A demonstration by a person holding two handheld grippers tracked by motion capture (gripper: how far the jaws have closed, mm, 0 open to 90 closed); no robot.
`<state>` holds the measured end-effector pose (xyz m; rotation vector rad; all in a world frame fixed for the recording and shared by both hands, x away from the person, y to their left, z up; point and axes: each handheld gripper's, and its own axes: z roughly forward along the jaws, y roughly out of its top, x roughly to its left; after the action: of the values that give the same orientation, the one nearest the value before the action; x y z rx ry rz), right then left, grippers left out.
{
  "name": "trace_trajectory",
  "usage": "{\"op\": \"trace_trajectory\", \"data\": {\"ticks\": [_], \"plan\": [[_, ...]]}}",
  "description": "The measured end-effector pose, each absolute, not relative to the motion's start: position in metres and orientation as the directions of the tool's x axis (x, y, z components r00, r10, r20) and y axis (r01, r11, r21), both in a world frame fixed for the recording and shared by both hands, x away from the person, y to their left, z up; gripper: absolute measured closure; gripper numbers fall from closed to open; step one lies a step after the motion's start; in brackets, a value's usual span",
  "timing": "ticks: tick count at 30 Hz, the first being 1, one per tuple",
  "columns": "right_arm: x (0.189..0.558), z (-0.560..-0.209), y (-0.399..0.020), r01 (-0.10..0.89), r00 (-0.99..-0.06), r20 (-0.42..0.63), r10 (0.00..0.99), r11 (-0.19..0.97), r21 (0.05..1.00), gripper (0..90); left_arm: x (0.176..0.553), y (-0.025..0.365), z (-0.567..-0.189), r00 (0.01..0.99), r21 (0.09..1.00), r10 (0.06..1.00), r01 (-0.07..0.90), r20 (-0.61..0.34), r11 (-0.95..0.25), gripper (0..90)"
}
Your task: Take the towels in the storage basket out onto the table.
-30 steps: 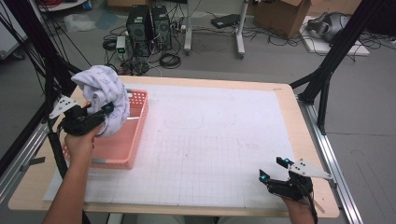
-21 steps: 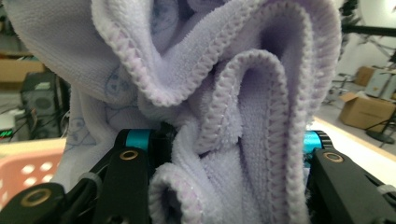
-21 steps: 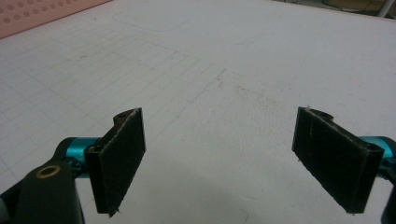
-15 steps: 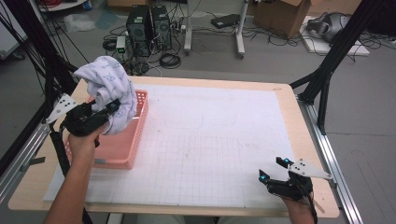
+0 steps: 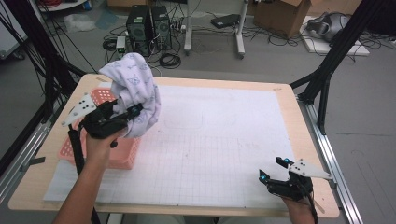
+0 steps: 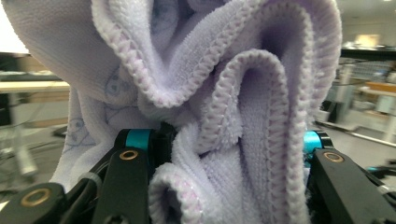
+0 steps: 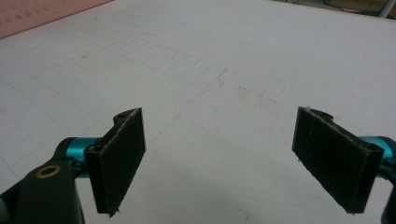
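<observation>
Nearest me, at about five o'clock on the table, my right gripper rests low over the white grid mat, its jaws spread wide with nothing between them; in the right gripper view only bare mat lies ahead. At about nine o'clock I hold the left gripper lifted, its jaws clamped on a bunched lavender towel, which hangs in the air above the right edge of the pink basket. In the left gripper view the towel's stitched folds are packed between the jaws. Beyond the table, at twelve o'clock, computer towers stand on the floor.
</observation>
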<state>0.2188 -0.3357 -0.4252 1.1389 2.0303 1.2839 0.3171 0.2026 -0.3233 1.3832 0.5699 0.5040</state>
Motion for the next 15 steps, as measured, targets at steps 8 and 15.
{"op": "trace_trajectory", "data": {"ticks": [8,15], "plan": [[0.219,-0.425,-0.336,0.39,-0.538,0.039,0.842,0.208,0.897,16.1,0.309,0.157,-0.325,0.838,0.996,0.543,-0.002,-0.049,0.092,54.0],[0.219,-0.425,-0.339,0.395,-0.534,0.044,0.844,0.204,0.896,16.2,0.31,0.116,-0.337,0.882,0.999,0.47,0.028,-0.046,0.045,53.7]]}}
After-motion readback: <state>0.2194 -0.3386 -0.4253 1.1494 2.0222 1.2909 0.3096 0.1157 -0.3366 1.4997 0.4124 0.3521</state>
